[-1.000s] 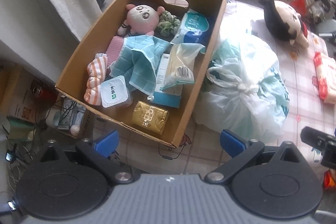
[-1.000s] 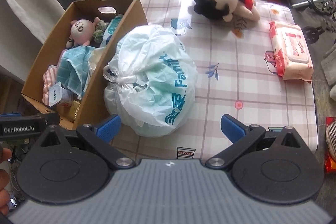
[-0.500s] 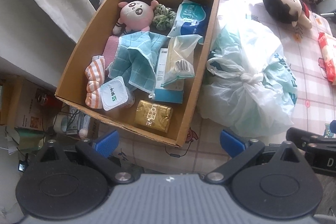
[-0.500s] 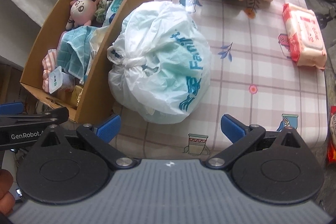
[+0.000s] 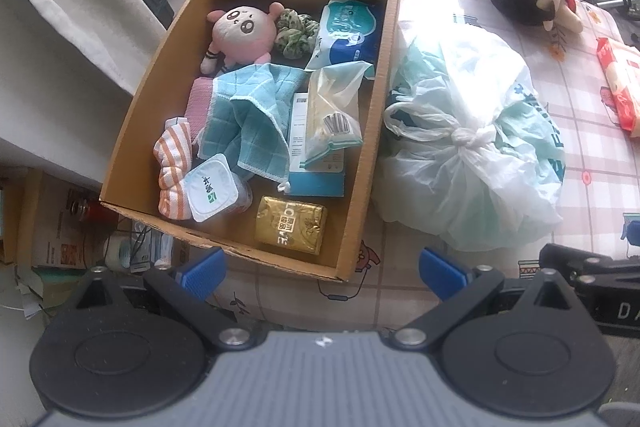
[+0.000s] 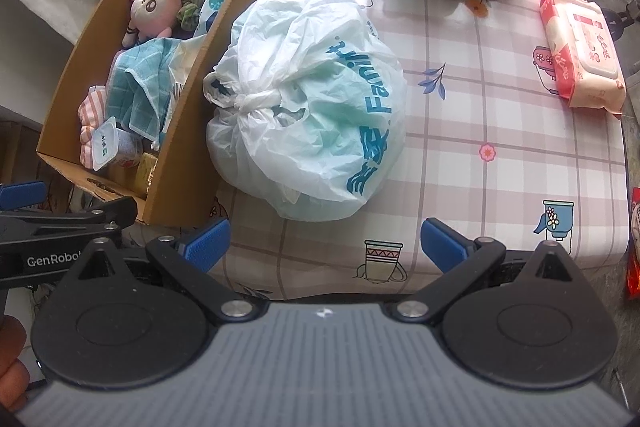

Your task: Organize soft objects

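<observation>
Two grippers hover empty, jaws spread: left gripper (image 5: 320, 273) faces the cardboard box (image 5: 376, 131) near its front edge, right gripper (image 6: 324, 241) faces the knotted plastic bag (image 6: 320, 107) just right of the box, dead ahead, so the right looks nearer.

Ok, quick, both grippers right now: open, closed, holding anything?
Left gripper: open, holding nothing, above the near end of the cardboard box.
Right gripper: open, holding nothing, near the tied plastic bag.
</observation>
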